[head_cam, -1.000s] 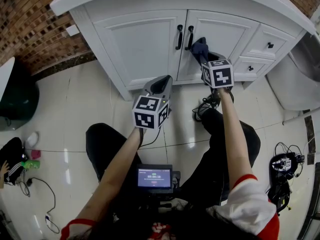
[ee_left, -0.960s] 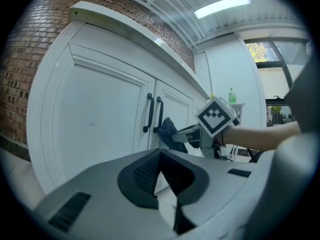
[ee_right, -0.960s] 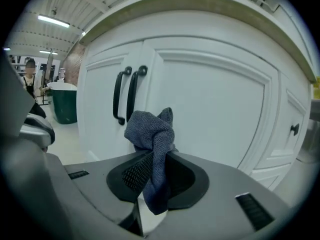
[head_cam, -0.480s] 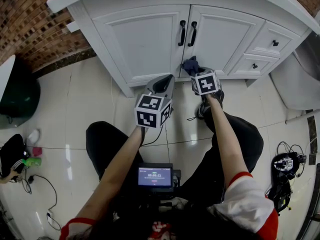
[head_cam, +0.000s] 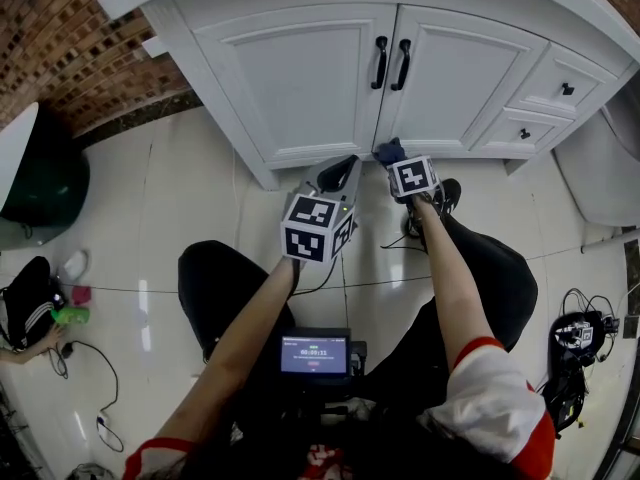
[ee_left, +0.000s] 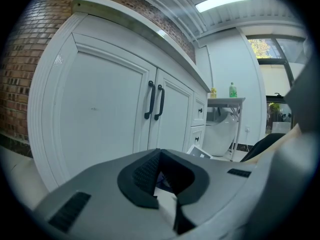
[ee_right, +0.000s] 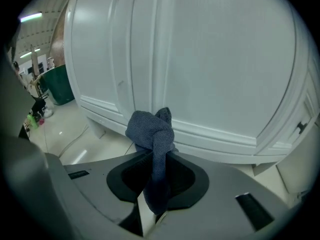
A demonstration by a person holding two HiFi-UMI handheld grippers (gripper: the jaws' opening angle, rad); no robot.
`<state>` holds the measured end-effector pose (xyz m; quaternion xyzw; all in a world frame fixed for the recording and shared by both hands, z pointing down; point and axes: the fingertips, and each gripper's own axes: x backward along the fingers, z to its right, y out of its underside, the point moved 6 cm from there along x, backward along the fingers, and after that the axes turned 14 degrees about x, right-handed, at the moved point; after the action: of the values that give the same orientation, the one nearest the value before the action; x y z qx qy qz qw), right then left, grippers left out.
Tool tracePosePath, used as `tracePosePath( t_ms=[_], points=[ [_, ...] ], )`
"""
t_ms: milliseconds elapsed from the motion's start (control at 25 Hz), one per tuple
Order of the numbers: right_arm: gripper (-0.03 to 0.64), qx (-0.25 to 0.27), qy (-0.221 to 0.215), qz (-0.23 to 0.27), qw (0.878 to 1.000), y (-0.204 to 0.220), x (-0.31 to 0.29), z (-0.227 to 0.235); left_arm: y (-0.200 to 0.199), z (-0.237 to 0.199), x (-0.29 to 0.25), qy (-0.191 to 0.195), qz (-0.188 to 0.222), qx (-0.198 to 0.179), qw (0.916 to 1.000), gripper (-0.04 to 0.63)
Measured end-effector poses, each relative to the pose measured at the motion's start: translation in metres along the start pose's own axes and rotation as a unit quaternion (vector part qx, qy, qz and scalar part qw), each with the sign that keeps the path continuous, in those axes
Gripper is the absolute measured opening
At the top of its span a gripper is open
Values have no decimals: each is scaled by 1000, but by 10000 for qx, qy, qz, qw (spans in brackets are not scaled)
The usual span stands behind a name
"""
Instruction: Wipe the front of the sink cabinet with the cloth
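The white sink cabinet (head_cam: 310, 78) has two doors with black handles (head_cam: 392, 63) and small drawers (head_cam: 565, 88) at the right. A dark blue cloth (head_cam: 387, 151) is bunched in my right gripper (head_cam: 396, 161), which is shut on it down at the foot of the right door. In the right gripper view the knotted cloth (ee_right: 152, 131) sticks out of the right gripper (ee_right: 156, 181) in front of the door's bottom rail (ee_right: 210, 136); contact cannot be told. My left gripper (head_cam: 338, 171) hangs shut and empty just left of it, facing the cabinet front (ee_left: 100, 109) from low down.
Brick wall (head_cam: 70, 58) and a dark green bin (head_cam: 30, 183) lie to the left. A white fixture (head_cam: 600, 168) stands at the right. Cables and a device (head_cam: 578, 336) lie on the tiled floor; small items (head_cam: 45, 313) sit at left. The person's legs and shoe (head_cam: 440, 198) are below the grippers.
The right gripper has carried the cloth down the right door, from beside the handles to the cabinet's bottom edge. The left gripper has barely shifted.
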<state>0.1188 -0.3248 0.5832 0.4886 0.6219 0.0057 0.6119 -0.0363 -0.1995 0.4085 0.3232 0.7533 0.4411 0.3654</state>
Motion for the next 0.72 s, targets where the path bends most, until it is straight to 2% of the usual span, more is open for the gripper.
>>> tracePosePath(
  t_ms=[120,240,400,560,720],
  points=[
    [81,-241,-92,26,9997,7,4,2,-1,-4,7,-22,-5,-30,10000,35],
    [81,-366,-54,350,9987,-7,28,12,-3,-9,13,-77,46,35,10000,35],
    [81,-236,213,962,9949,-41,86,40,-9,-3,18,5,218,188,9996,35],
    [81,127,626,1684,9836,-88,165,70,-22,14,16,210,327,-6,9992,35],
    [81,506,1008,2347,9655,-134,241,96,-40,38,8,417,443,-201,9979,35]
  ],
)
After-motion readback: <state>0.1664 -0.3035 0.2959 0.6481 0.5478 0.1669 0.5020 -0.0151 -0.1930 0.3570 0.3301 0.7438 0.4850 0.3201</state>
